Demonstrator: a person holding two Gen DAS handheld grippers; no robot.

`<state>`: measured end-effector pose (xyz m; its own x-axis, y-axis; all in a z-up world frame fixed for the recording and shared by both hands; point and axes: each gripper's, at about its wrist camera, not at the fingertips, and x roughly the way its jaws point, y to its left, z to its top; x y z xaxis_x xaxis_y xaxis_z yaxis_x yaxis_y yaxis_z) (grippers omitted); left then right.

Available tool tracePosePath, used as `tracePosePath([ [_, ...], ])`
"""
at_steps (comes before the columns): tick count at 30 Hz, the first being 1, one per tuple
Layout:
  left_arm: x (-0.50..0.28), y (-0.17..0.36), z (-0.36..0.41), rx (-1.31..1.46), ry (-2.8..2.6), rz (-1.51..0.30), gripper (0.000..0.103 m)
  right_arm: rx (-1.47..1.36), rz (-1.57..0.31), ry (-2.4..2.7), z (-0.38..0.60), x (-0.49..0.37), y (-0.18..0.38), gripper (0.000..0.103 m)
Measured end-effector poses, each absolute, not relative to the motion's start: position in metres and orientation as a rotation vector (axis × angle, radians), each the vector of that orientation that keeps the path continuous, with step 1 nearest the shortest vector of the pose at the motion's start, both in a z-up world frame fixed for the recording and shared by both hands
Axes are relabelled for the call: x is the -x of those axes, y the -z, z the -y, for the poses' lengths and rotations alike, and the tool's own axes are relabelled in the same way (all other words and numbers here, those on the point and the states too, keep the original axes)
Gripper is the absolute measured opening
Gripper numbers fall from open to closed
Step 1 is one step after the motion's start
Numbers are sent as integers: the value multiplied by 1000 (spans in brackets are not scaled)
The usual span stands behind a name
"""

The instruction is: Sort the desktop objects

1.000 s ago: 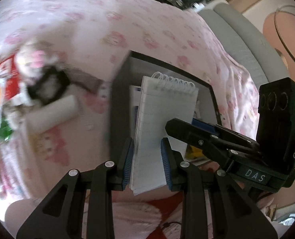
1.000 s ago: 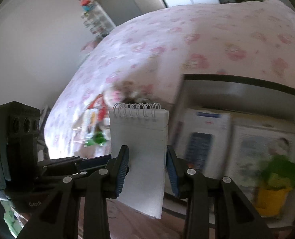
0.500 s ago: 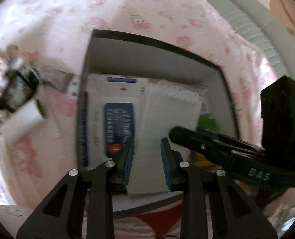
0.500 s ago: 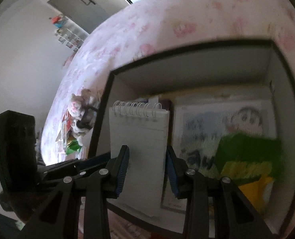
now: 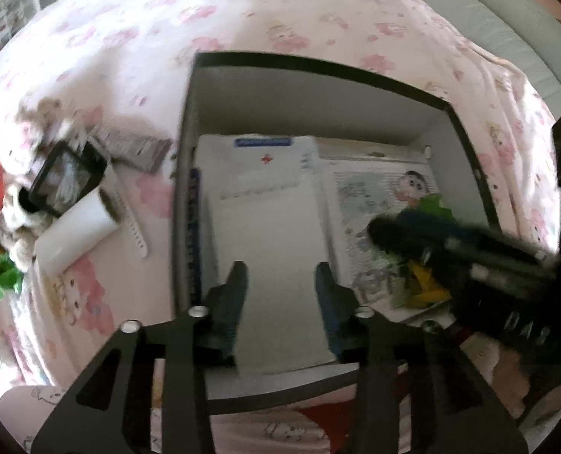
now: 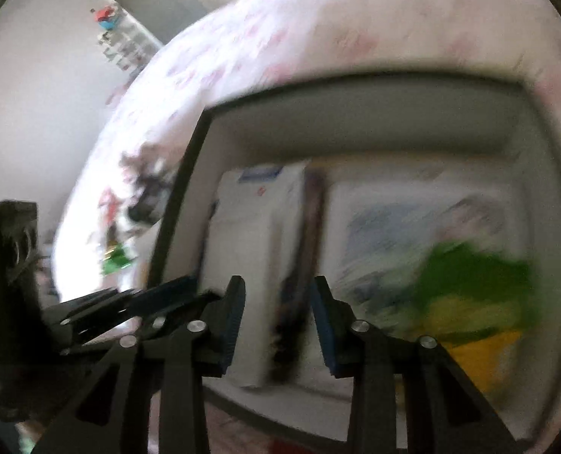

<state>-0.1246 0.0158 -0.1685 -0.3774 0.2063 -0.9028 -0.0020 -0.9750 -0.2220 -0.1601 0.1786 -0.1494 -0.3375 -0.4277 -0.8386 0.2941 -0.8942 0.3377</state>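
1. The left gripper (image 5: 280,283) hangs over a dark-rimmed box (image 5: 318,64) that sits on a pink flowered cloth (image 5: 129,38). Its jaws stand apart, one on each side of a white spiral notepad (image 5: 276,265).
2. The notepad lies flat in the left half of the box, on top of a white booklet with a blue bar (image 5: 265,147). Whether the finger pads touch its edges cannot be told.
3. Beside it in the box lies a cartoon picture book (image 5: 386,189), with something green and yellow (image 5: 428,287) on it.
4. The right gripper (image 6: 278,310) is over the same box, jaws apart with nothing clearly between them; this view is badly blurred.
5. Left of the box, on the cloth, lie a white tube (image 5: 72,234), a black-framed item (image 5: 66,178) and a white strap (image 5: 132,223).
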Motion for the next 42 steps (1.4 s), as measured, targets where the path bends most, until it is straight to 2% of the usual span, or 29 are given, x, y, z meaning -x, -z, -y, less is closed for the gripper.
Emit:
tracePosePath([
  [3,127,168,-30,1644,-2474,249,44,-1457,94,2365,-182,158,145,39],
  [6,133,178,-45,1696,-2476,166,48,-1531,113,2337,-181,161,158,39],
  [9,141,187,-61,1764,-2544,-101,48,-1590,159,2247,-173,166,173,39],
  [10,142,188,-64,1784,-2562,-205,51,-1599,151,2235,-171,167,175,39],
  [11,143,188,-63,1795,-2564,-226,51,-1599,131,2238,-169,166,176,39],
  [16,139,186,-40,1824,-2527,-125,52,-1578,17,2281,-162,162,173,39],
  [26,138,178,-45,1692,-2469,101,48,-1604,33,2300,-169,166,177,39],
  [30,140,182,-46,1748,-2513,12,47,-1602,-5,2303,-166,164,178,40],
  [31,142,182,-43,1760,-2517,10,41,-1598,-10,2305,-166,164,177,40],
  [32,142,181,-42,1762,-2520,16,41,-1595,-13,2310,-166,163,177,41],
  [37,137,174,-36,1716,-2526,102,41,-1592,-19,2334,-169,162,175,44],
  [42,135,170,-32,1686,-2559,113,50,-1576,-49,2361,-167,159,173,48],
])
